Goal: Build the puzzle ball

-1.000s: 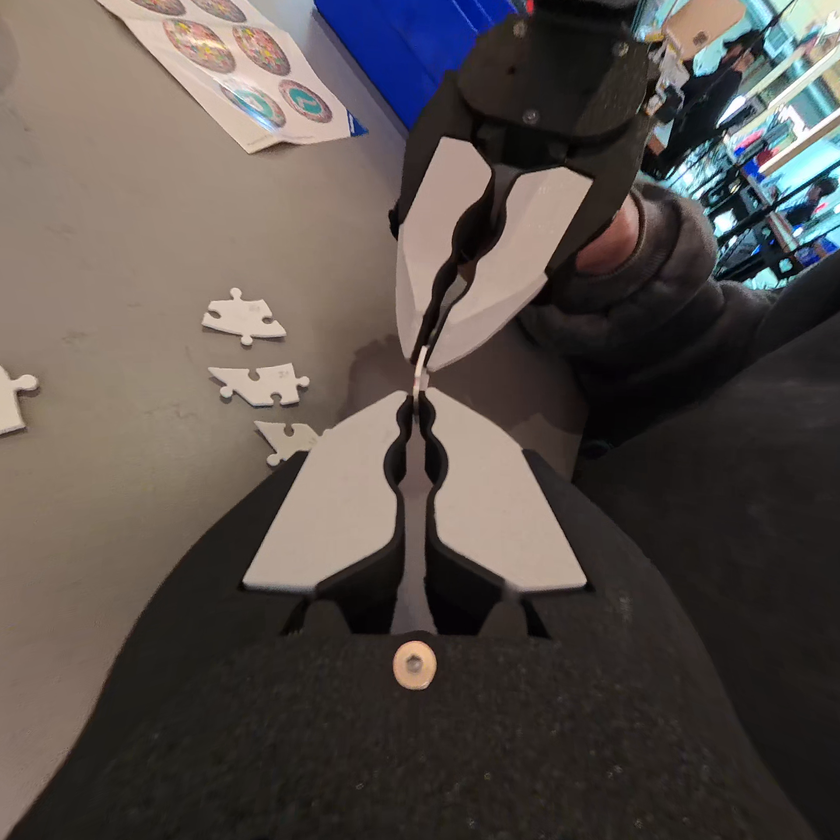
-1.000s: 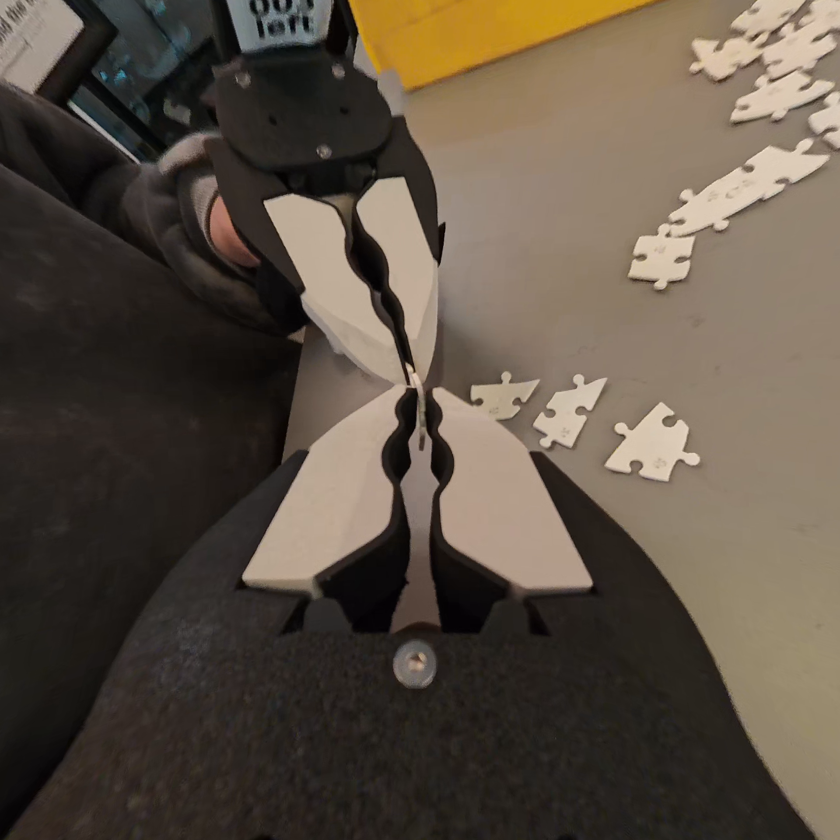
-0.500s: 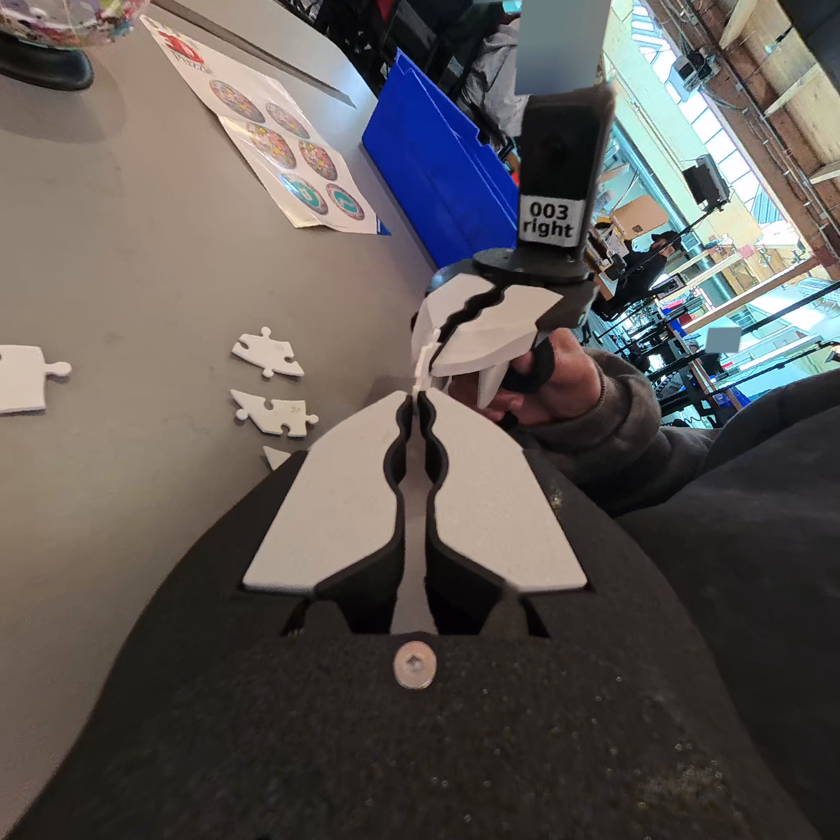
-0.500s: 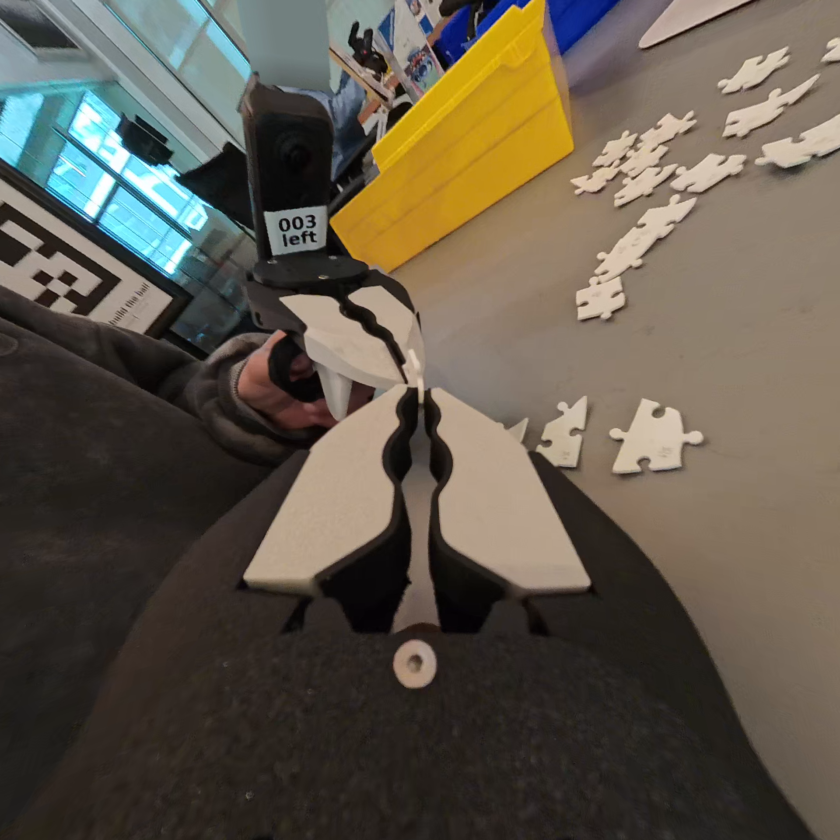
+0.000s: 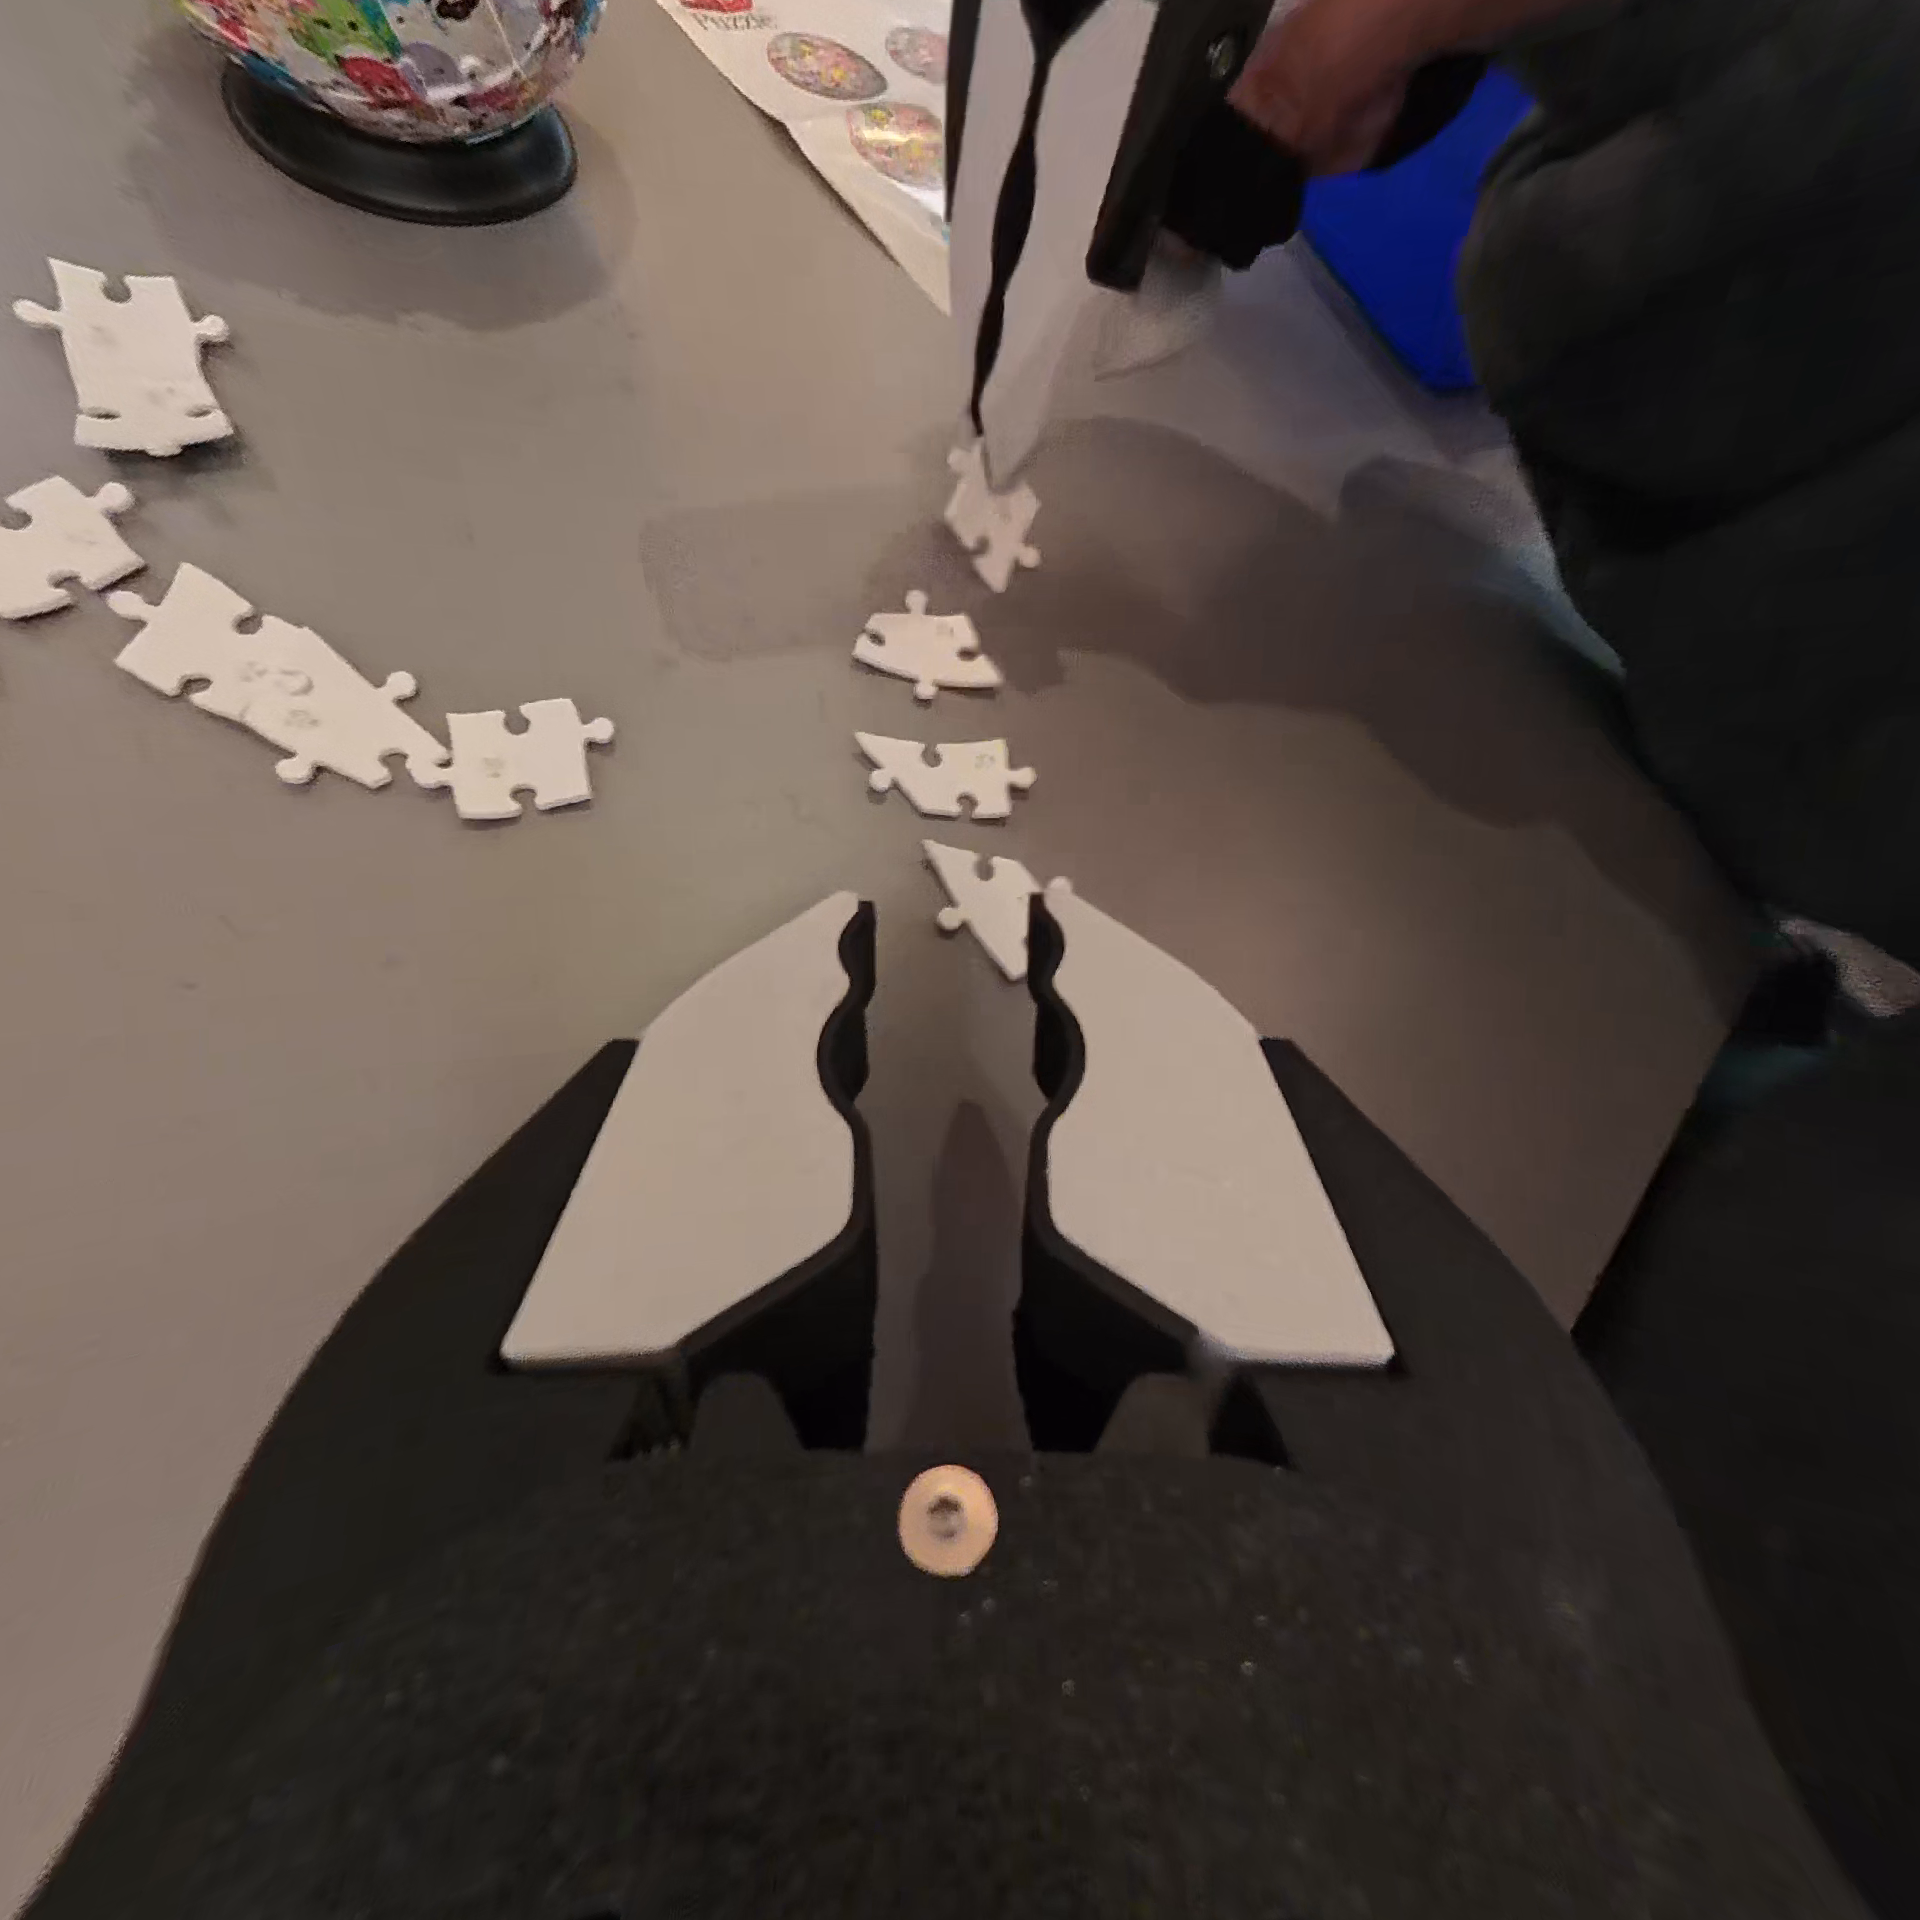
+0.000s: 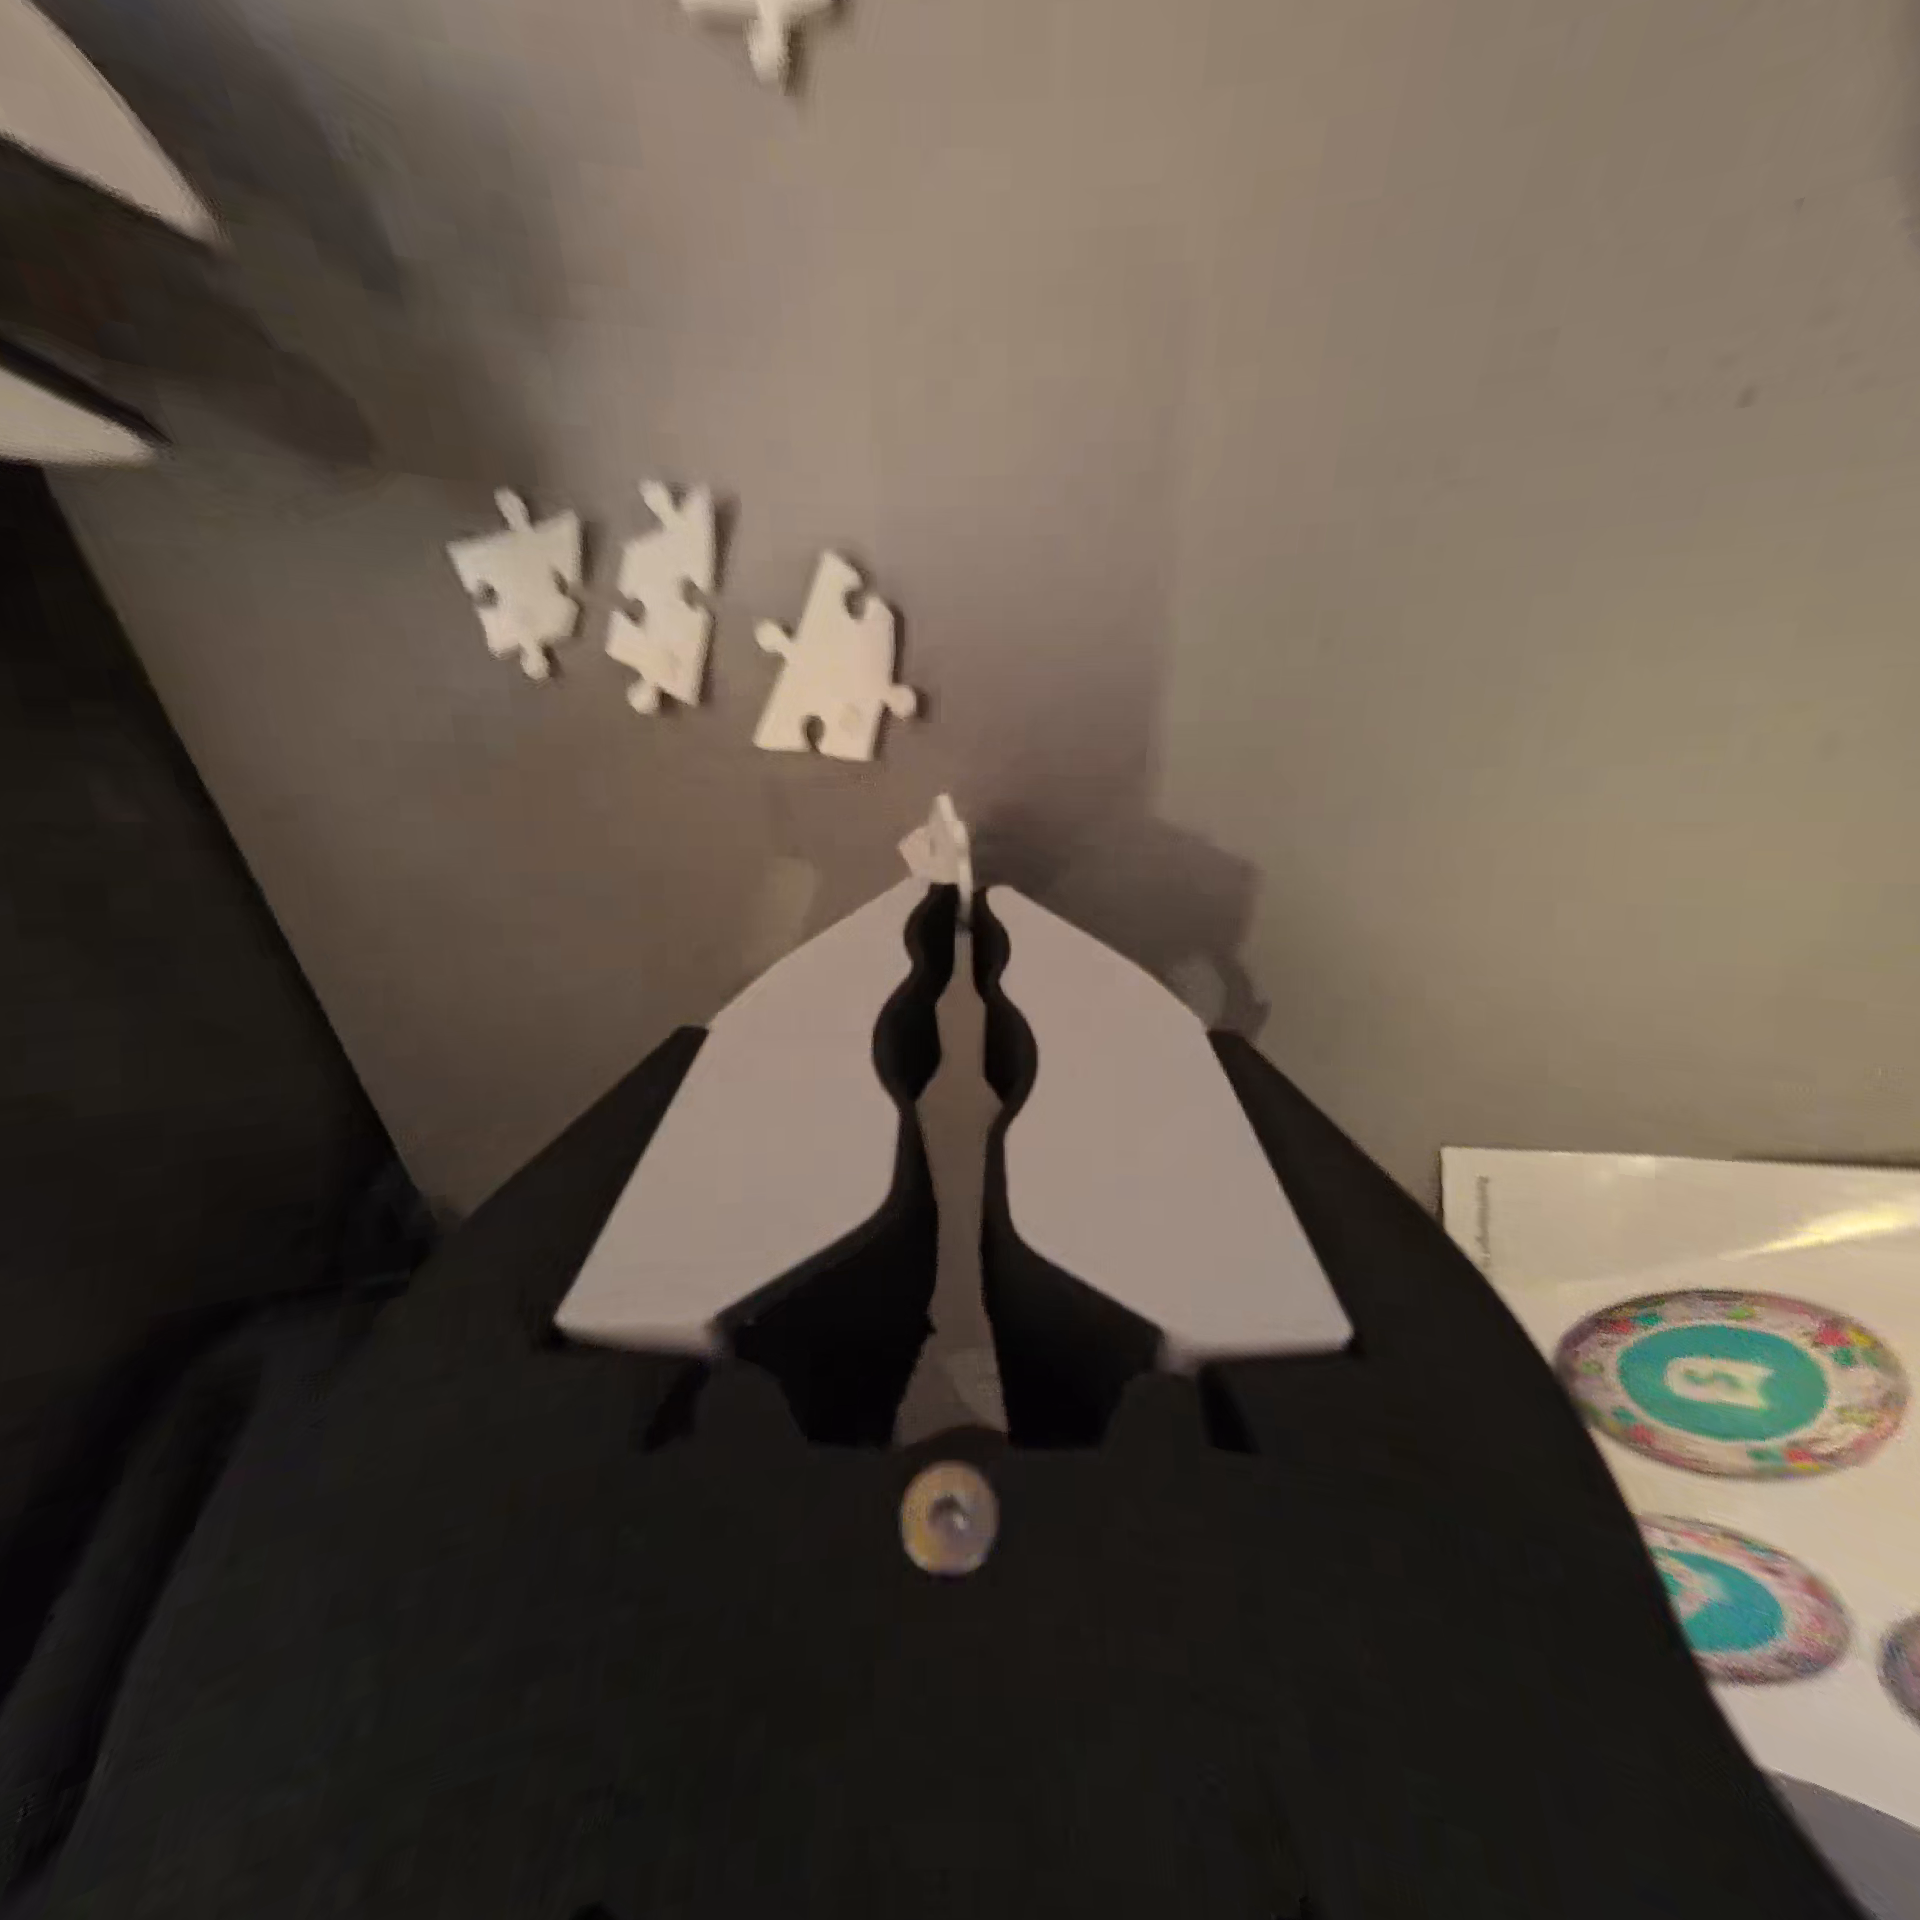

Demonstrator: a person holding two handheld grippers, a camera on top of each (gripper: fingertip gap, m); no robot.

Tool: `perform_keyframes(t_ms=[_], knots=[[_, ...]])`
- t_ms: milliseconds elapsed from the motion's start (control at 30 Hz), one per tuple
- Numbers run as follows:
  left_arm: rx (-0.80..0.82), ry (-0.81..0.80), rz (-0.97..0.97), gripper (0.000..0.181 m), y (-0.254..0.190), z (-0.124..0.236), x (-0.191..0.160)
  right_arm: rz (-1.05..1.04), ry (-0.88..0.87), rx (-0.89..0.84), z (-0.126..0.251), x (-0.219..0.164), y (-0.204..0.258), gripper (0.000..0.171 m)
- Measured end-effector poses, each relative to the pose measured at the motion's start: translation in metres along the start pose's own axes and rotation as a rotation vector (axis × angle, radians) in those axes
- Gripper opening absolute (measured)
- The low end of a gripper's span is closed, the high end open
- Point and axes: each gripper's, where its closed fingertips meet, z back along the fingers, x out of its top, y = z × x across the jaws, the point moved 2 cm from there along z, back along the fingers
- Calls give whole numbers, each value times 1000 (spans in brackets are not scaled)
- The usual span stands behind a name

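Puzzle piece (image 6: 940, 854) pinched between right gripper (image 6: 961, 902) fingers.

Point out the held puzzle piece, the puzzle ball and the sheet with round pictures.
held puzzle piece (image 5: 995, 520): left wrist view, middle of its white back.
puzzle ball (image 5: 416, 62): left wrist view, its coloured lower shell.
sheet (image 6: 1621, 1226): right wrist view, bare white part near its top edge.
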Motion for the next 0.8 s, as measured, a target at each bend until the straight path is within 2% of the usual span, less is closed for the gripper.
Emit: perform_keyframes(t_ms=[167,300,533,633,700,800], knots=[[61,-24,-102,21,5,5,1,59,54,-76,-3,12,-10,7],[19,25,-79,38,2,0,-7,107,69,-146,-8,13,-17,12],[15,82,-83,50,-3,-7,-16,113,-25,-183,-6,14,-17,16],[41,122,-118,50,-7,-14,-21,104,-157,-292,18,10,-14,16],[57,155,-142,50,-11,-22,-25,90,-313,-356,34,7,-3,16],[95,201,-194,52,-17,-34,-30,85,-569,-335,33,-2,34,13]])
